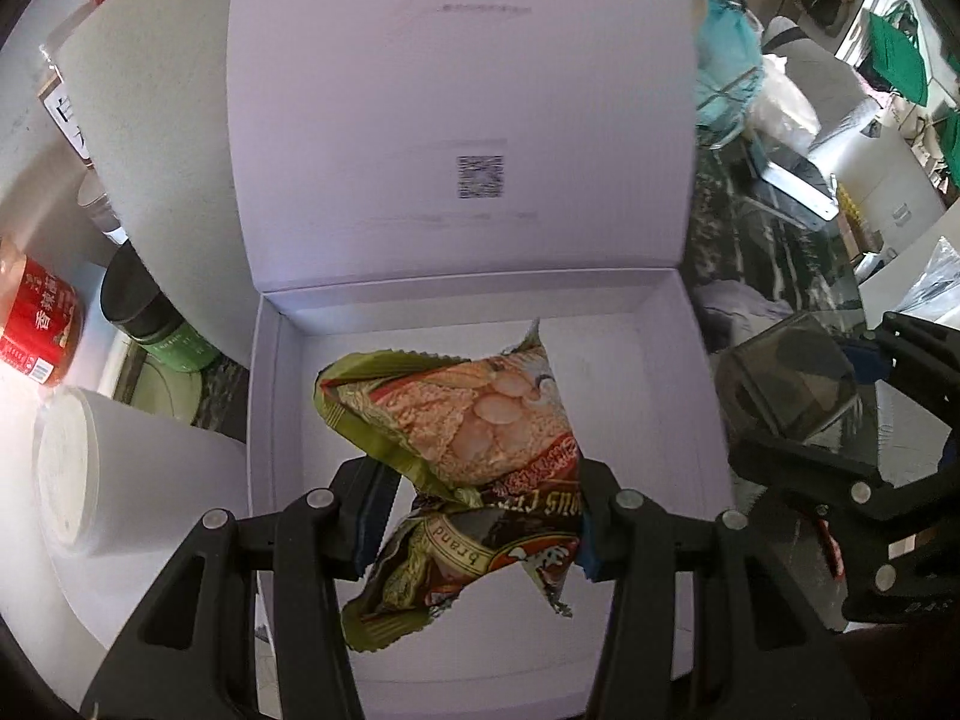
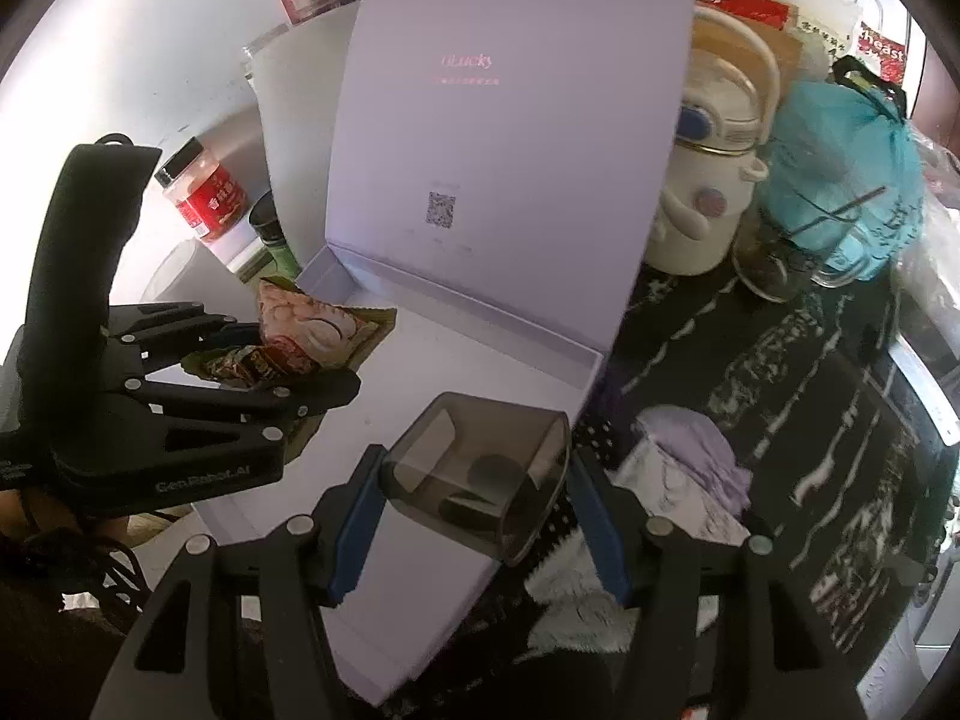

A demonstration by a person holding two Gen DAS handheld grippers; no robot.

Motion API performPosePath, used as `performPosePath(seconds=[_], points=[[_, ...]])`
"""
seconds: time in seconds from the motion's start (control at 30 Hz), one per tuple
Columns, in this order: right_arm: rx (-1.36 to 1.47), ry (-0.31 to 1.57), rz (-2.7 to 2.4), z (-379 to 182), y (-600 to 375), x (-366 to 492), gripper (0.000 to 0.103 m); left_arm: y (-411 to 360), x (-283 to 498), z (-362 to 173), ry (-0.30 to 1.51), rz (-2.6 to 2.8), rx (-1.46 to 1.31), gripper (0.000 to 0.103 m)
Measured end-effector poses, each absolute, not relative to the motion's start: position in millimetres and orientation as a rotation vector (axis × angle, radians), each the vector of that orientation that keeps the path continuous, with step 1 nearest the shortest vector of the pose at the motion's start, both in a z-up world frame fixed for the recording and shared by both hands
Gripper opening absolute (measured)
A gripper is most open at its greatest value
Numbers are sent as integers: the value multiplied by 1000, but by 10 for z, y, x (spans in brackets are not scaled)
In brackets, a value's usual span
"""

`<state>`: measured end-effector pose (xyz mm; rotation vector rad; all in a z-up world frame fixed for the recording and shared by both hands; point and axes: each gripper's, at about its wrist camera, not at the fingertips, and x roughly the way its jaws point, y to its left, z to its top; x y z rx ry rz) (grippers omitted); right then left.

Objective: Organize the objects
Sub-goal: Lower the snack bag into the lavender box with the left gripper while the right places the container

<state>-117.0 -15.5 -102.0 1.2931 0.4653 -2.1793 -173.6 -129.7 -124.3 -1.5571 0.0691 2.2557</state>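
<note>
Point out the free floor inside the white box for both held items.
Bare floor of the open white cardboard box lies right of the crinkled snack packet, toward the right wall. Left gripper fills the near-left; smoky plastic container in right gripper overhangs the near-right edge.

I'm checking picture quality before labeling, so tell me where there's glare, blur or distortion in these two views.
Left wrist view: strong glare washes out the left edge around the white tub; the open box lid print looks blurred. Right wrist view: bright wash at top left; fisheye bends the box edges; the smoky plastic container stays sharp.
</note>
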Motion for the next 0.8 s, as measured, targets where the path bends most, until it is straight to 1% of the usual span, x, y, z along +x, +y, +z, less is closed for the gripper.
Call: performPosePath(seconds=[0.1,0.33,0.8], points=[[1293,472,-2176,-1065,-207,-1244,62,-1347,-1837,-1314,59,2256,-1565,46],[1304,475,-2153,-1206,-330,-1449,62,-1374,-2018,-1448,109,2261,-1573,46],[1313,553,-2100,-1451,-572,-1721,62,-1372,-2335,-1788,172,2247,-1640,46]])
